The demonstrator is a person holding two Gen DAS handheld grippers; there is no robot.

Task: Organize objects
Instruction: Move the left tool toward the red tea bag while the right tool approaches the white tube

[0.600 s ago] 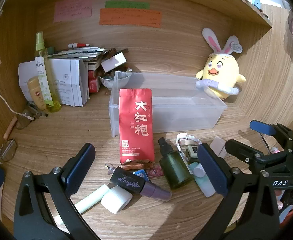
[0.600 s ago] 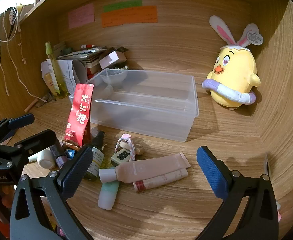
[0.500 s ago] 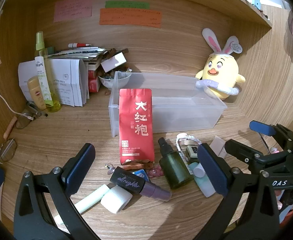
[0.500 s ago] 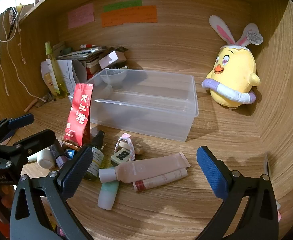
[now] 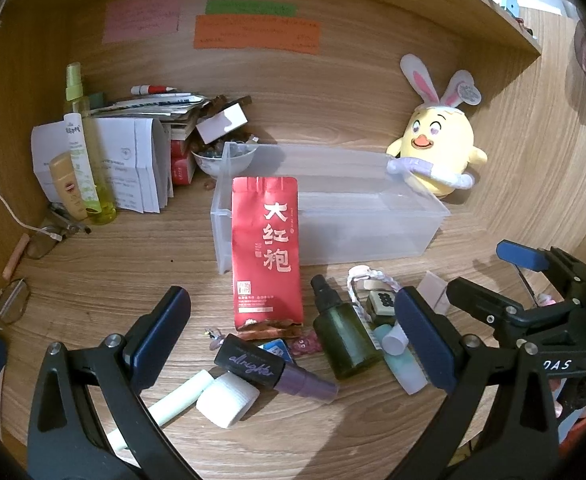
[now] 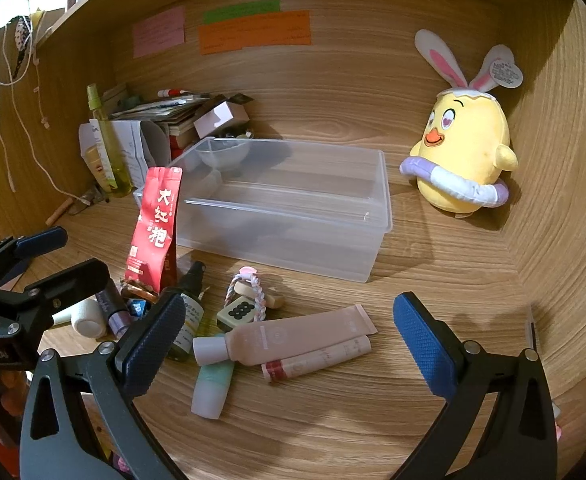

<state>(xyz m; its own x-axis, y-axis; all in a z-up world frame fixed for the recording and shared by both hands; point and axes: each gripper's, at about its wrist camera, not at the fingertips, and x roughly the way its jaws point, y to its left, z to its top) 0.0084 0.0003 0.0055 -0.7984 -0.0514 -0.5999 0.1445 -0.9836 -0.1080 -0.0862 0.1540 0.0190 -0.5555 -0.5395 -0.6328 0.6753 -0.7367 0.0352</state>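
Observation:
An empty clear plastic bin [image 5: 353, 220] [image 6: 293, 208] stands mid-desk. A red tea pouch [image 5: 267, 252] [image 6: 157, 224] leans on its near left corner. In front lie a dark green spray bottle [image 5: 345, 336], a purple-black tube [image 5: 269, 368], a white roll [image 5: 227, 398], a mint tube [image 6: 213, 384], a pink tube [image 6: 293, 336], a red-white tube [image 6: 317, 360] and a mahjong-tile keychain [image 6: 239, 312]. My left gripper [image 5: 293, 340] is open and empty over the left items. My right gripper [image 6: 289, 340] is open and empty over the tubes.
A yellow chick plush [image 6: 465, 160] sits at the back right. Papers, boxes, a bowl and a yellow-green spray bottle [image 5: 89, 152] crowd the back left. Glasses [image 5: 11, 300] lie at the left. Wooden walls close in the back and both sides.

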